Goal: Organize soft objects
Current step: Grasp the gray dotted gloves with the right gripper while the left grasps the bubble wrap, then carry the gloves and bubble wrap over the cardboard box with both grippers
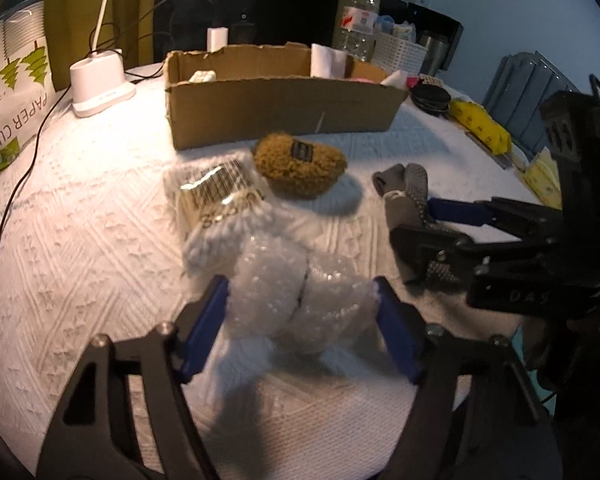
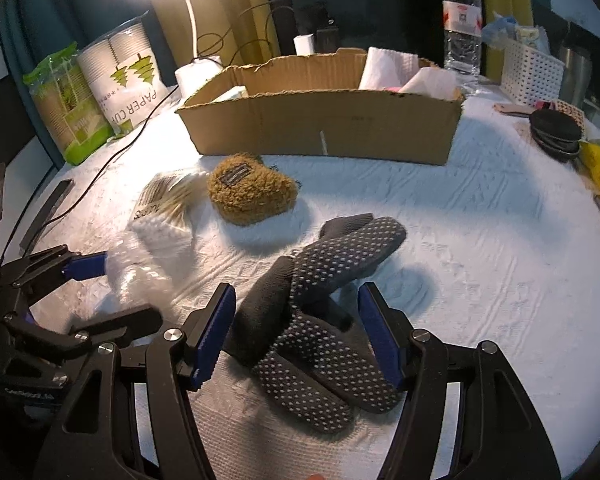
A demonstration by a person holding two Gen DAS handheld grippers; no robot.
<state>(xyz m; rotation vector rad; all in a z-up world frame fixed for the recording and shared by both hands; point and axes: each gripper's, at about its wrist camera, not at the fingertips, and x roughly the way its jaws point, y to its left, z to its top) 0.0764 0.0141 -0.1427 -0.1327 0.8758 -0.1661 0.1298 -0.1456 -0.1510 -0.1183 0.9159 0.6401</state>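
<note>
- The left gripper has its jaws spread around the bubble-wrap bundle, which lies on the table squarely between them; whether the blue pads already press on it cannot be told.
- The right gripper stands spread over the pair of dotted socks, apart from the fabric on both sides.
- The socks' long axis runs ahead and slightly rightward through the gap, so closing should catch them at their crossing.
- The cardboard box lies straight ahead of both jaws, beyond the brown fuzzy pouch.

Water bottle, white basket, lamp base, paper cup pack behind.
</note>
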